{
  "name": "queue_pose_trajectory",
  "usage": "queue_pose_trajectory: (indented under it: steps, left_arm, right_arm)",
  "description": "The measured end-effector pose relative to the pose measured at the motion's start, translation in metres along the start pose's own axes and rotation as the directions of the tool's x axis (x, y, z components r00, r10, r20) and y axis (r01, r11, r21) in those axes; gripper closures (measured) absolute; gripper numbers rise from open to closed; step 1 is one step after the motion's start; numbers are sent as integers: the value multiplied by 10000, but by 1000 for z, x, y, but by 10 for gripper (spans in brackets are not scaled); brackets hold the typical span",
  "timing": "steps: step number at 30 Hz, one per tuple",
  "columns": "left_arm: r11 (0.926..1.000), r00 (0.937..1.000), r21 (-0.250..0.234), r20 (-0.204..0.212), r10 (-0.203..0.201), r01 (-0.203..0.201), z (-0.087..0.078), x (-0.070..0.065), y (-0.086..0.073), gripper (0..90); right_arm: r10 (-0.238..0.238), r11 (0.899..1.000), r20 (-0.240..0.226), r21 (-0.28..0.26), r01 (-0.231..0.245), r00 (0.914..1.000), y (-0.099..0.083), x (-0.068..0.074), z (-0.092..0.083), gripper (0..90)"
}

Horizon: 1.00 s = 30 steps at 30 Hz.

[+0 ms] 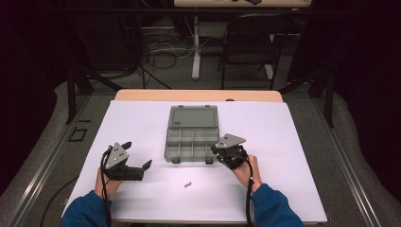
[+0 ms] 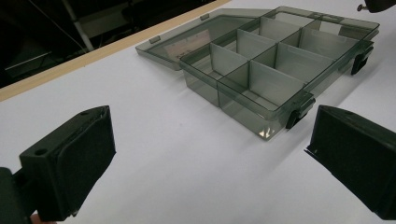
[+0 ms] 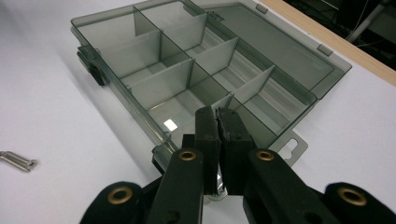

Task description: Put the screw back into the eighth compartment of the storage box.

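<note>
— High view, left to right: what's in hand?
— My left tongs (image 1: 138,153) stand wide open over the surface (image 1: 142,118), holding nothing. One screw (image 1: 188,185) lies loose in front of the open box (image 1: 168,142). My right tongs (image 1: 216,150) are closed tight over the box's near right corner. I can't tell whether a screw is pinched there.
— Next?
— Looks like a drop-off: spread the right tongs over that compartment, then fetch the loose screw.
</note>
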<state>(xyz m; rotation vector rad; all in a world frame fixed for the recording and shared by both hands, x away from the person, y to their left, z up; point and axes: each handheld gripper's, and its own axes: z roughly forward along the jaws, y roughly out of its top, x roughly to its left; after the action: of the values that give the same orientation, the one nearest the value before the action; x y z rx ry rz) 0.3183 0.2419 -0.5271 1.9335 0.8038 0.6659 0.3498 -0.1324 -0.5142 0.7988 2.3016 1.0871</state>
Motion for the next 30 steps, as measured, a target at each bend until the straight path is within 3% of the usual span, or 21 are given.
queue_pose_trajectory:
  steps: [8, 12, 15, 20, 23, 30]
  left_arm:
    - [10000, 10000, -5, 1, 22, -22, 0, 0, 0, 0]
    - [10000, 10000, 7, 40, 27, -28, 0, 0, 0, 0]
    - [10000, 10000, -7, 27, 15, -15, -1, 0, 0, 0]
    - [10000, 10000, -14, 8, -3, 3, -1, 1, 0, 0]
    - [10000, 10000, -17, -14, 3, -3, -1, 1, 0, 0]
    - [10000, 10000, -47, -42, 38, -39, -2, 0, 0, 0]
  right_arm:
    - [148, 9995, 137, 286, -152, 9998, -2, -3, 7, 867]
    - [285, 9994, 132, 178, -287, 9995, -2, -5, 6, 779]
    - [379, 9992, 146, 73, -381, 9992, -2, -7, 4, 689]
    - [651, 9979, 58, -43, -651, 9979, 1, -8, -4, 453]
    - [587, 9981, -93, -203, -589, 9982, 3, -7, -10, 354]
    - [255, 9979, -524, -578, -285, 9983, 7, 2, -20, 210]
